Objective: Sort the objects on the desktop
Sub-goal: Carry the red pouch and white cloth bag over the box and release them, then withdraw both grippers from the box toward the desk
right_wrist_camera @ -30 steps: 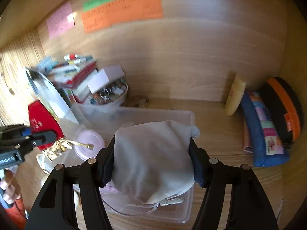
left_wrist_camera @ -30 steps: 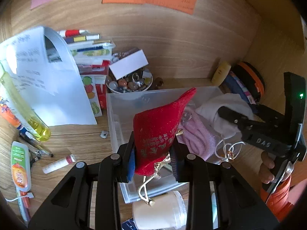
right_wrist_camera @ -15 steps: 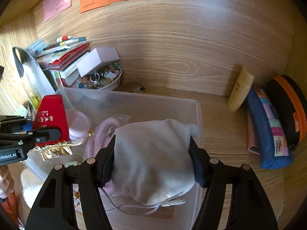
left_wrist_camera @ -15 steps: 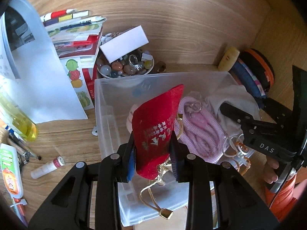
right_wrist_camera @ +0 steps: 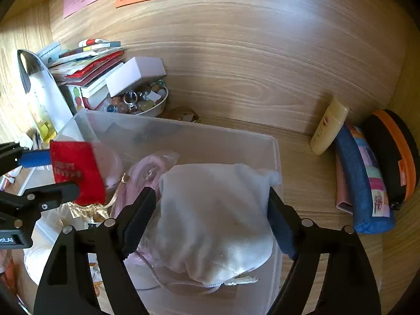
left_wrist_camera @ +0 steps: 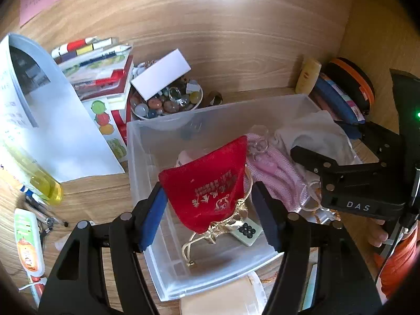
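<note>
Over the clear bin (left_wrist_camera: 136, 157), both grippers are opening: the left gripper (left_wrist_camera: 210, 207) is letting go of a red pouch (left_wrist_camera: 207, 181), the right gripper (right_wrist_camera: 210, 220) a white pouch (right_wrist_camera: 215, 215). Pink pouch already binned; pens, tubes and books outside remain unsorted.

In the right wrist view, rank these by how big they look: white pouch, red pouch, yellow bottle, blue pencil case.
1. white pouch, by far the largest, though it sits nearest the camera
2. blue pencil case
3. red pouch, partly hidden by the left gripper
4. yellow bottle

The case and red pouch are close, so that order is unsure.
</note>
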